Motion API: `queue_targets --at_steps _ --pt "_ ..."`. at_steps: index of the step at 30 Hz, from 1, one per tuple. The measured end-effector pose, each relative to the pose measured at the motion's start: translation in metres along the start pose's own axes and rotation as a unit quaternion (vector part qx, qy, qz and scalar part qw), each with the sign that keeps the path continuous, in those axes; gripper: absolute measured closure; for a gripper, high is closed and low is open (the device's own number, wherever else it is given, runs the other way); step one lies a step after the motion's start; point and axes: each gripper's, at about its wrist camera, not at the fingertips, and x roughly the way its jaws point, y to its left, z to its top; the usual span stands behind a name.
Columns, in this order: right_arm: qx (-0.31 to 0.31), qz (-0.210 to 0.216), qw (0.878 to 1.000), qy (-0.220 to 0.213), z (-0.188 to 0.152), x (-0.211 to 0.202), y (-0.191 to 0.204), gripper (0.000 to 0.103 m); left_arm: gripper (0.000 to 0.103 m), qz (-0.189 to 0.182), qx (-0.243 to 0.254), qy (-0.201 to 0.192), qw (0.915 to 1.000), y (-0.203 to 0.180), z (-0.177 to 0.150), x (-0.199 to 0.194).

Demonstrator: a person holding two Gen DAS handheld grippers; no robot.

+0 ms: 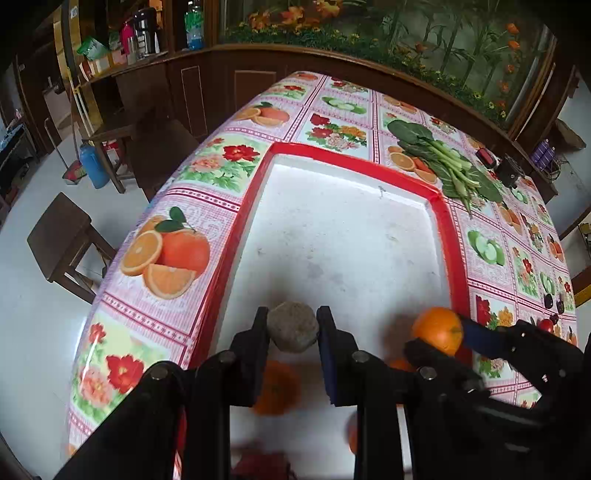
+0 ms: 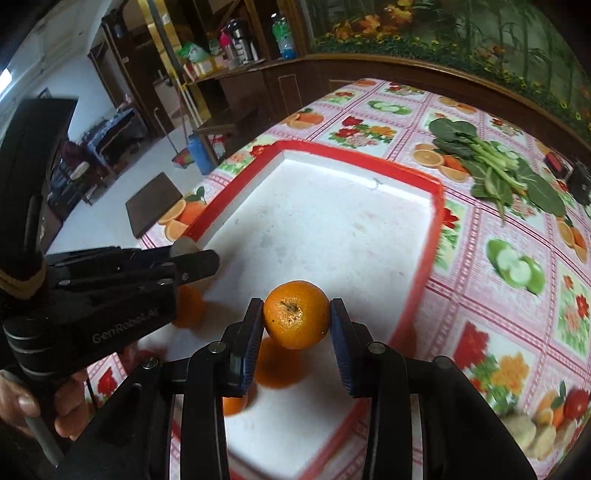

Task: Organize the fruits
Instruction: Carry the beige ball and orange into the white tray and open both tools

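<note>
Both tools are black plastic. The right gripper [image 2: 296, 325] at the lower centre has blue ribbed pads [image 2: 341, 345] and round silver pivot pins. The left gripper [image 2: 192, 258] at the left edge carries pale "GenRobot.AI" lettering, possibly with a tan band round its body. A bare hand [image 2: 44, 406] grips its grey trigger bar.

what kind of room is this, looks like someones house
Likely a home dining room: a table under a fruit-print tablecloth, wooden stools beside it, and shelves with bottles behind.
</note>
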Motion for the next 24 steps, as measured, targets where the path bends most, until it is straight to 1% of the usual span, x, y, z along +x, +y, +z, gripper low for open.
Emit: queue_targets --at_steps 8,11,14,19,22,24 --pt "-0.012 0.002 1.000 0.023 0.003 0.028 0.005 0.068 0.075 0.005 0.007 0.011 0.9999 0.001 0.004 0.019" --pt "-0.012 0.004 0.999 0.029 0.002 0.033 0.006 0.068 0.075 0.000 0.002 0.020 0.9998 0.002 0.003 0.025" --pt "-0.014 0.003 0.999 0.031 0.001 0.034 0.006 0.067 0.075 0.003 0.002 0.023 0.9997 0.002 0.000 0.028" --pt "-0.018 -0.004 0.999 0.032 0.002 0.035 0.007 0.062 0.074 0.006 0.005 0.024 0.9997 0.000 -0.001 0.030" --pt "-0.015 -0.013 0.999 0.032 0.001 0.034 0.005 0.057 0.071 0.008 0.004 0.026 0.9996 0.000 -0.003 0.029" --pt "-0.010 -0.015 0.999 0.033 0.000 0.031 0.003 0.055 0.061 0.012 0.002 0.028 0.9995 -0.001 -0.004 0.029"
